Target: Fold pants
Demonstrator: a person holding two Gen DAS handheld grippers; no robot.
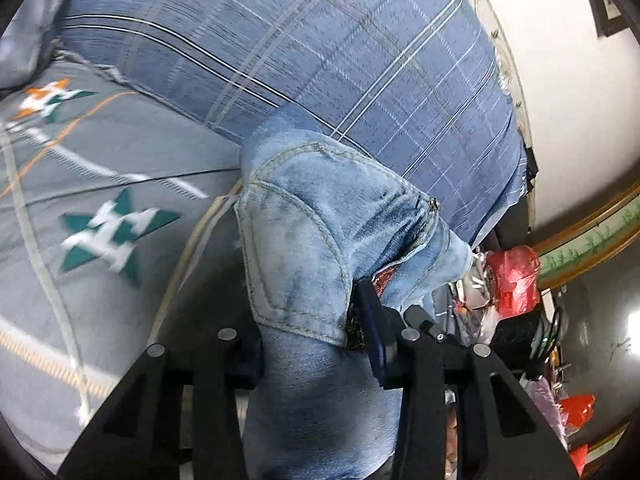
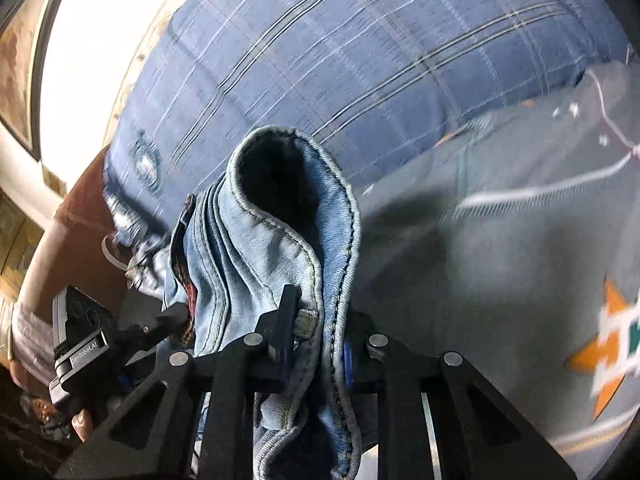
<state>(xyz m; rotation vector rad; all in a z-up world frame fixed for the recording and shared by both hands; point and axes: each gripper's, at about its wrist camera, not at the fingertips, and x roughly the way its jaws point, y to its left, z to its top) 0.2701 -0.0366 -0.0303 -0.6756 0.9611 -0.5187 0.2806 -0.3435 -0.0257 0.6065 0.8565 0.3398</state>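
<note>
Both tongs pinch soft, prob. bunched jeans.

We get heavy fisheye bending at edges, motion blur on bedding, blown-out white wall glare, and dim lower corners.

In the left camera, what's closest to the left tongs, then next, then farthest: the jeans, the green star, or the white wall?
1. Jeans: clamped in the left tongs.
2. Green star: on the grey sheet, to the left.
3. White wall: far right, beyond the blue plaid blanket.
</note>
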